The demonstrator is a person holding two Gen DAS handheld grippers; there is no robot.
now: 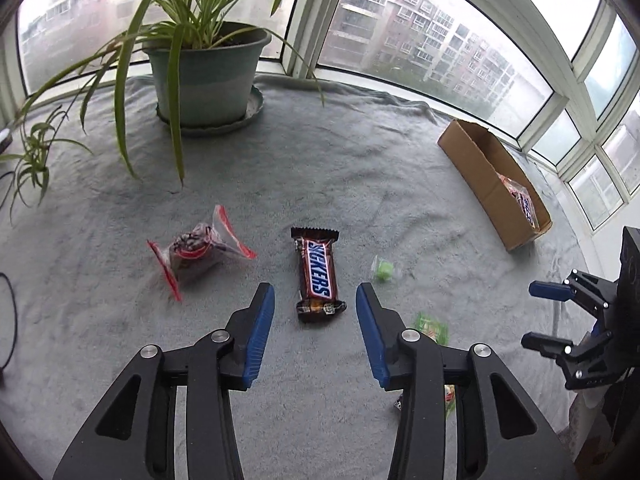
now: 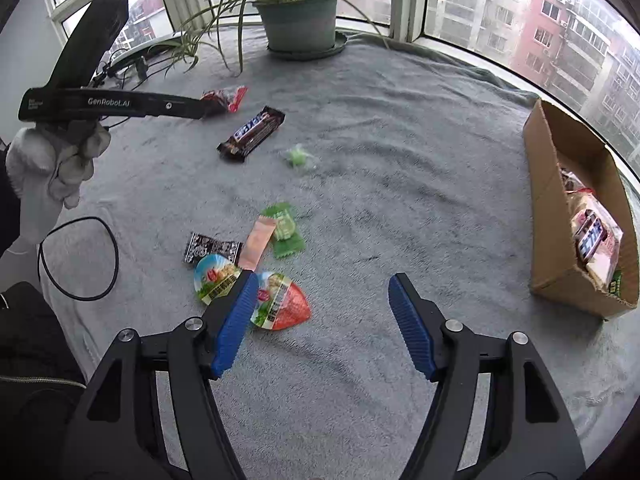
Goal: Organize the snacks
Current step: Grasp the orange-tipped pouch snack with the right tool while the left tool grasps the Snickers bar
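Note:
A Snickers bar [image 1: 317, 273] lies on the grey blanket [image 1: 360, 184], just ahead of my open, empty left gripper [image 1: 315, 300]; it also shows in the right wrist view [image 2: 252, 133]. A clear bag of dark snacks [image 1: 198, 249] lies to its left, a small green candy [image 1: 384, 269] to its right. My right gripper [image 2: 322, 288] is open and empty above the blanket, with jelly cups [image 2: 280, 300], green packets [image 2: 285, 229], a pink stick [image 2: 259, 242] and a black packet [image 2: 212, 249] at its left. A cardboard box [image 2: 560, 216] at the right holds several snacks.
A potted spider plant [image 1: 208, 68] stands at the back by the windows, also seen in the right wrist view [image 2: 300, 20]. A black cable [image 2: 80, 258] loops at the left edge. The left gripper's body [image 2: 112, 104] and gloved hand [image 2: 60, 160] show at the upper left.

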